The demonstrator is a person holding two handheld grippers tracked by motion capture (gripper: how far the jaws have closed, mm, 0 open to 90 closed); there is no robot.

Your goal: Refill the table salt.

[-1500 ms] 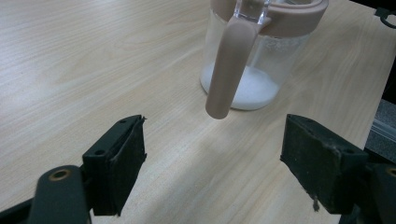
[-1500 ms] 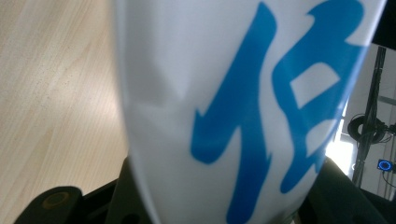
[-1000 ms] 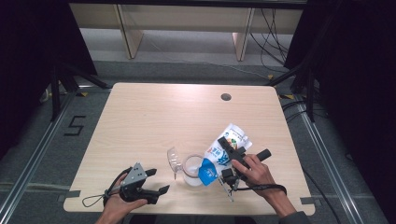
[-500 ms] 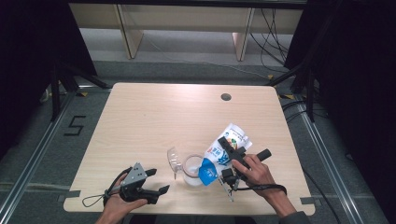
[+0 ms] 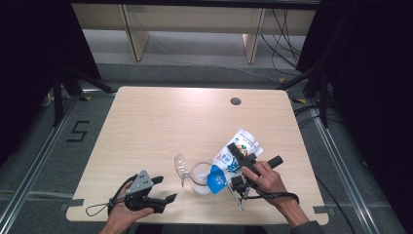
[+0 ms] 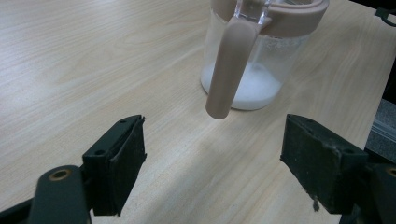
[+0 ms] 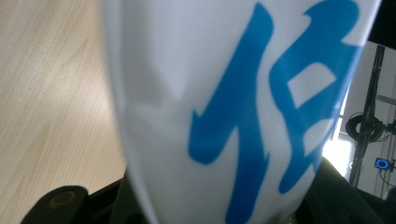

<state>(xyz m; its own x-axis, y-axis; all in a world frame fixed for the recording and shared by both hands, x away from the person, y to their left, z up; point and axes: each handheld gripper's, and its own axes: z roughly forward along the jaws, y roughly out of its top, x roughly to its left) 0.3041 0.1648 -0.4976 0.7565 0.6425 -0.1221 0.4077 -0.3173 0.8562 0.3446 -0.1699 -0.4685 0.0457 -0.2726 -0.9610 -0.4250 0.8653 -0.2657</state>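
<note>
Right claw (image 5: 239,170) is seen in the lower right of the high view, pinching a white pouch (image 5: 234,158) printed with blue characters; the pouch is tilted, its lower blue end lowered over the mouth of a clear jar (image 5: 199,176). In the right gripper view the white pouch (image 7: 233,112) is pressed between the two black jaws at the bottom edge of the frame, and pale wood of the counter (image 7: 51,93) is visible along the left side. The jar is placed in the lower centre of the high view on the counter (image 5: 160,122), with a clear lid (image 5: 181,168) hinged open to its left. In the left gripper view the jar (image 6: 254,60) is found at the top centre, with a beige rim and a beige handle hanging down its near side; white powder is seen lying in its bottom. Whether powder is passing from pouch to jar cannot be made out, as the opening is hidden in the high view. The left claw (image 5: 163,187) is held low at the lower left of the high view, well apart from the jar, and its jaws are spread with only bare counter (image 6: 93,60) between them. A small dark hole (image 5: 235,101) is noted in the counter toward the upper right.
</note>
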